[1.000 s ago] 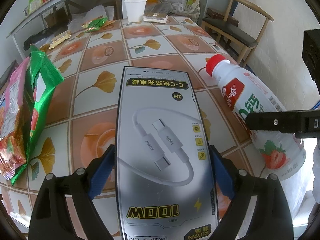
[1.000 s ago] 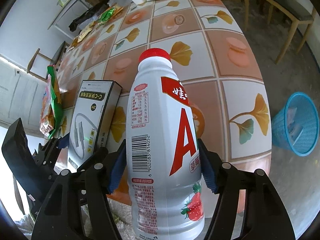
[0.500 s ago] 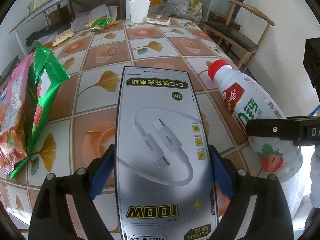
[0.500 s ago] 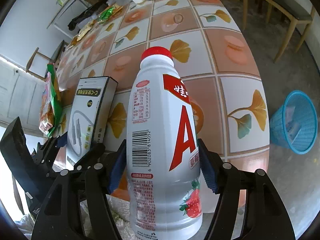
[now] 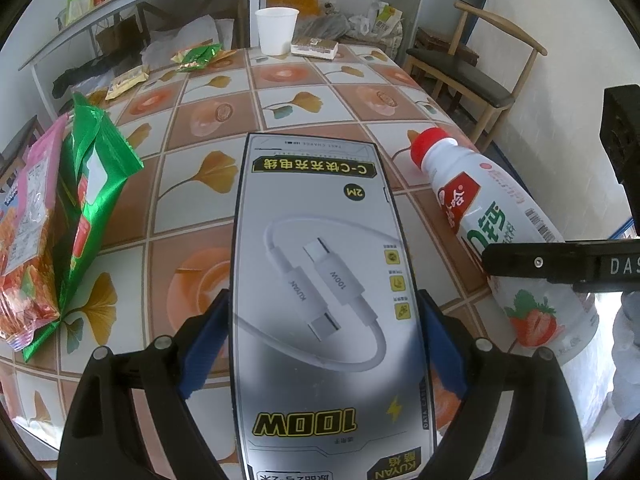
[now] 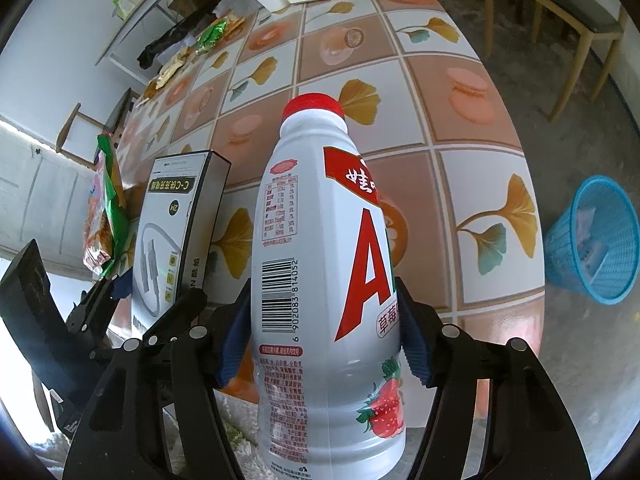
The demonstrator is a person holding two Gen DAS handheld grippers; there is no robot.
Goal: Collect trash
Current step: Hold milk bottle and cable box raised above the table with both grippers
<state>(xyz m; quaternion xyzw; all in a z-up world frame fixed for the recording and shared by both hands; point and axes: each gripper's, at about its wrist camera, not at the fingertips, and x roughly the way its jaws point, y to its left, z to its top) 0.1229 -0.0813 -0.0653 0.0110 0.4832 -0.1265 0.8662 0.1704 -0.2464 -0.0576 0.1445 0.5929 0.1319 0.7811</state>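
Observation:
My left gripper (image 5: pixel 324 344) is shut on a grey charging-cable box (image 5: pixel 320 280), its blue pads pressing both long sides; the box is held above the tiled table (image 5: pixel 224 112). My right gripper (image 6: pixel 324 340) is shut on a white strawberry-drink bottle (image 6: pixel 320 280) with a red cap, held above the table's near edge. In the left wrist view the bottle (image 5: pixel 500 232) shows to the right of the box, crossed by the right gripper's black finger. In the right wrist view the box (image 6: pixel 168 236) and the left gripper appear at the left.
Green and pink snack bags (image 5: pixel 60 216) stand at the table's left. A white paper cup (image 5: pixel 276 30), a flat packet (image 5: pixel 314 46) and wrappers (image 5: pixel 200 56) lie at the far end. A blue mesh bin (image 6: pixel 592 240) stands on the floor to the right. A wooden chair (image 5: pixel 472 72) is beyond.

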